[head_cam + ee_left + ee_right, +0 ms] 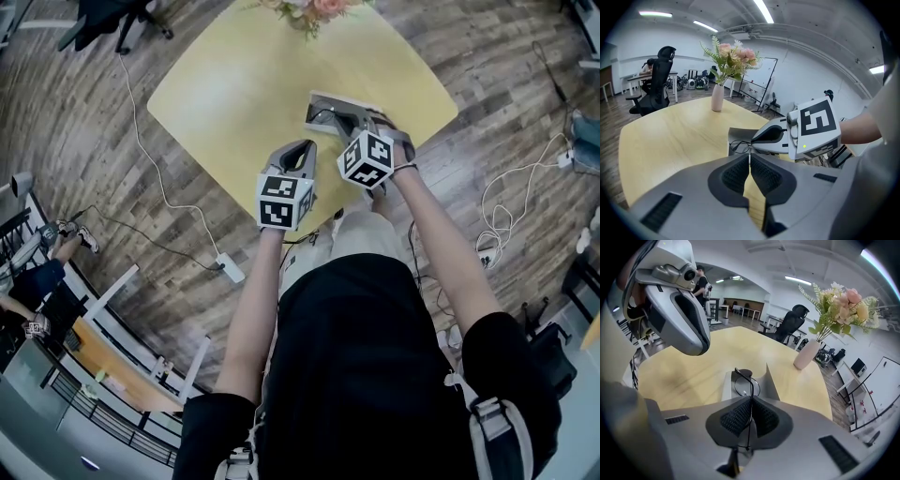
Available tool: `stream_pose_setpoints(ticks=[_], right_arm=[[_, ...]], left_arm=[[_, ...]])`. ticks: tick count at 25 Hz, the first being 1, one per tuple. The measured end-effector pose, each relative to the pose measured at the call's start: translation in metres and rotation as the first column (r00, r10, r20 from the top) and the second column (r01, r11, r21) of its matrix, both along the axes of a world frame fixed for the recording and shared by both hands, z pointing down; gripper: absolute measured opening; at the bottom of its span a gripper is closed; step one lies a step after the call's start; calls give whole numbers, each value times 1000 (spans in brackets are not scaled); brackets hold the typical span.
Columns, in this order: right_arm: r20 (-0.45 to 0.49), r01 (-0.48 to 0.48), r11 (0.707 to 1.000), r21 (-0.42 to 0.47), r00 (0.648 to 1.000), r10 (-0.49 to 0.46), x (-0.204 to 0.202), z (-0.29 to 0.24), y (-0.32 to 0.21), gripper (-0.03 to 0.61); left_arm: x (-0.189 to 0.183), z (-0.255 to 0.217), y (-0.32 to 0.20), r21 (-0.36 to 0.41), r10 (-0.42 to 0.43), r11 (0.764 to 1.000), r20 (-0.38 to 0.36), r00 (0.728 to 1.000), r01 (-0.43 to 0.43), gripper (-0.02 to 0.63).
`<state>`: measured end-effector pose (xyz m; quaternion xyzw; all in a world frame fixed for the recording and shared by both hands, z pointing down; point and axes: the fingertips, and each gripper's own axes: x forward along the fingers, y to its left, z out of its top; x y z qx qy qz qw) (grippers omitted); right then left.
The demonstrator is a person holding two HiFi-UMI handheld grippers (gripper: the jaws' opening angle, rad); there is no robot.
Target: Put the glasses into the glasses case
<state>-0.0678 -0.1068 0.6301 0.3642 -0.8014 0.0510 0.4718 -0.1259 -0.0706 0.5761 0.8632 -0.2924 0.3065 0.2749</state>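
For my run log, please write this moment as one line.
right tool: shut on glasses | glasses: over open case | left tool: shut, empty | release: not yet

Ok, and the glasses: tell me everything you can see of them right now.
The glasses have a thin black wire frame with round clear lenses. The right gripper is shut on a thin part of the frame, which runs between its pads. The lens end hangs forward over the open grey glasses case on the yellow table. I cannot tell whether they touch the case. The left gripper, shut and empty, is clear of them.
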Motion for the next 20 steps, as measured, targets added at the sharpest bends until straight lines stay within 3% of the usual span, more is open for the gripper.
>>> stream_pose_setpoints(ticks=[12,20], right_arm=[[-75,85,995,47,994,-82,-2,6,-5,28],[-57,99,995,9,994,-98,-5,8,5,29]], left_arm=[[-8,3,6,-3,-11,1000,5,1000,11,28],[-11,-1,7,2,-14,1000,4,1000,14,28]])
